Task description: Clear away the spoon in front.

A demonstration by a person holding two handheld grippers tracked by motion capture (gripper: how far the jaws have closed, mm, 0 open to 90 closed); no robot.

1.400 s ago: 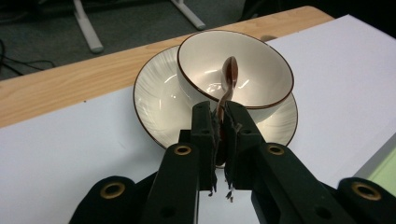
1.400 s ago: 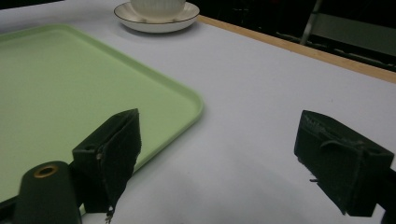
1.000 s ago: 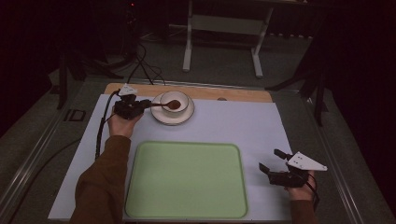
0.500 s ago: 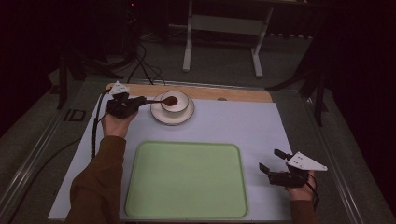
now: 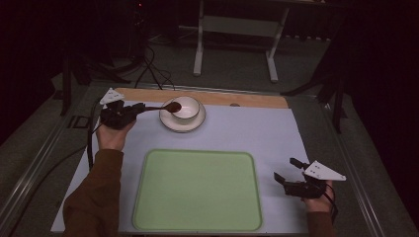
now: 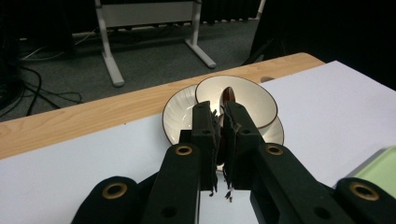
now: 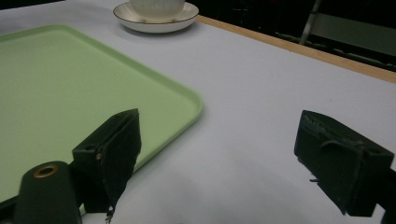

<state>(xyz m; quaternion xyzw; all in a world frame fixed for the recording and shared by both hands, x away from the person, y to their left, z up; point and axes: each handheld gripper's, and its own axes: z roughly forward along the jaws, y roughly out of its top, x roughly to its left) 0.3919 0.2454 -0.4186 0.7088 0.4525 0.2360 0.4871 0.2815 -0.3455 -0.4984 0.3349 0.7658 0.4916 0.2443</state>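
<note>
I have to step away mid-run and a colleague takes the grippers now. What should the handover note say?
Left gripper: shut on the handle of the brown spoon, whose head sits at the rim of the white bowl.
Right gripper: open, holding nothing, low over the table near the tray's right corner.
Bowl stands on its saucer at the far edge; green tray is bare.
Done: spoon gripped.
Left: probably carrying the spoon, and perhaps the bowl, to the tray.

- The table (image 5: 257, 100) is holding a white sheet (image 5: 257, 133).
- A green tray (image 5: 197, 190) is lying on the sheet.
- A plate (image 5: 170, 123) is sitting near the far edge.
</note>
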